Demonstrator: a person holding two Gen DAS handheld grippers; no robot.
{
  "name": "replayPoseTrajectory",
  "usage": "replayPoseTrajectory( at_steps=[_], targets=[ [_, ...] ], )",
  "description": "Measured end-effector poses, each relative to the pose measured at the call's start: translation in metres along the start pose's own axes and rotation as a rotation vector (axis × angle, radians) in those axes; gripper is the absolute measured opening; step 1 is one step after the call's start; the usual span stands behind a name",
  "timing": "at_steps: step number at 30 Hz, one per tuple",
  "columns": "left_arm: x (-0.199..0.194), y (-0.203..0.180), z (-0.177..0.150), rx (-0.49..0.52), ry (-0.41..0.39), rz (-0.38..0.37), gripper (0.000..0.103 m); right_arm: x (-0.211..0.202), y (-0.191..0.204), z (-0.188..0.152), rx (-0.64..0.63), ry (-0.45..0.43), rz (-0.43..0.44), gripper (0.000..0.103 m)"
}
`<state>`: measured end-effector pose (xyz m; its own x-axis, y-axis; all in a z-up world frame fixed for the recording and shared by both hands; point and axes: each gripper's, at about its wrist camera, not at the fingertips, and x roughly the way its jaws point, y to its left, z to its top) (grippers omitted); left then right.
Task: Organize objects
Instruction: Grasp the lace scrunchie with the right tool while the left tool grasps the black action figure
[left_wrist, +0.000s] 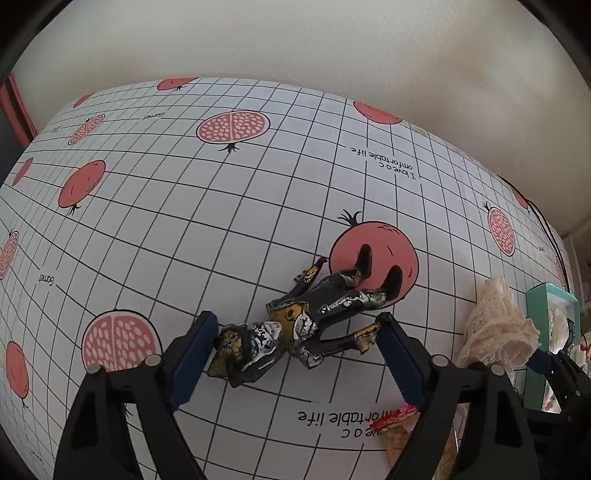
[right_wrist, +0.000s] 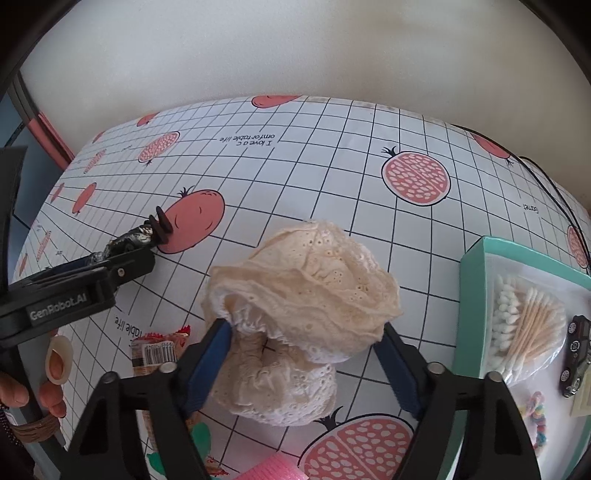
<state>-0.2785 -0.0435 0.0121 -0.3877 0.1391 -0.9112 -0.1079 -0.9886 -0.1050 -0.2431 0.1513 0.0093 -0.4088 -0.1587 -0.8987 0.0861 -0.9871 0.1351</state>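
Observation:
A black, silver and yellow toy figure (left_wrist: 295, 325) lies on its back on the pomegranate-print tablecloth (left_wrist: 184, 221), its feet toward the wall. My left gripper (left_wrist: 295, 328) is open and straddles it, one fingertip by the head and the other by a hand. The right wrist view shows the same figure (right_wrist: 129, 236) under the left gripper (right_wrist: 147, 254). A bunched cream lace cloth (right_wrist: 306, 295) sits between the open fingers of my right gripper (right_wrist: 303, 328), its folds touching both blue pads. The cloth's underside is hidden.
A teal box (right_wrist: 476, 280) at the right holds a bag of cotton swabs (right_wrist: 524, 325), a toy car (right_wrist: 576, 354) and a colourful bracelet (right_wrist: 537, 417). A snack packet (right_wrist: 155, 350) and a pink item (right_wrist: 273, 469) lie near the front. A person's hand (right_wrist: 51, 369) grips the left handle. A black cable (right_wrist: 546, 184) runs along the right edge.

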Motion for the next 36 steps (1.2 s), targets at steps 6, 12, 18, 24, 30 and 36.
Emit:
replayPoseTrajectory(
  at_steps=[6, 12, 18, 24, 30, 36],
  targets=[
    [0.001, -0.002, 0.002, -0.015, 0.003, 0.005, 0.082, -0.001, -0.001, 0.001, 0.000, -0.001, 0.017, 0.062],
    [-0.002, 0.000, 0.002, -0.028, -0.001, 0.022, 0.061, -0.003, -0.006, 0.001, 0.026, -0.005, 0.033, 0.044],
    [-0.001, 0.002, 0.007, -0.048, 0.000, 0.028, 0.045, -0.004, -0.008, 0.001, 0.034, -0.006, 0.044, 0.031],
    [-0.004, 0.005, 0.004, -0.065, -0.001, 0.020, 0.030, -0.006, -0.007, 0.001, 0.031, -0.005, 0.047, 0.029],
    [-0.003, 0.008, 0.005, -0.076, -0.003, 0.014, 0.029, -0.006, -0.006, 0.002, 0.032, -0.005, 0.048, 0.028],
    [-0.006, 0.008, 0.004, -0.080, -0.006, 0.006, 0.029, -0.009, -0.003, 0.002, 0.022, -0.012, 0.047, 0.026]
  ],
)
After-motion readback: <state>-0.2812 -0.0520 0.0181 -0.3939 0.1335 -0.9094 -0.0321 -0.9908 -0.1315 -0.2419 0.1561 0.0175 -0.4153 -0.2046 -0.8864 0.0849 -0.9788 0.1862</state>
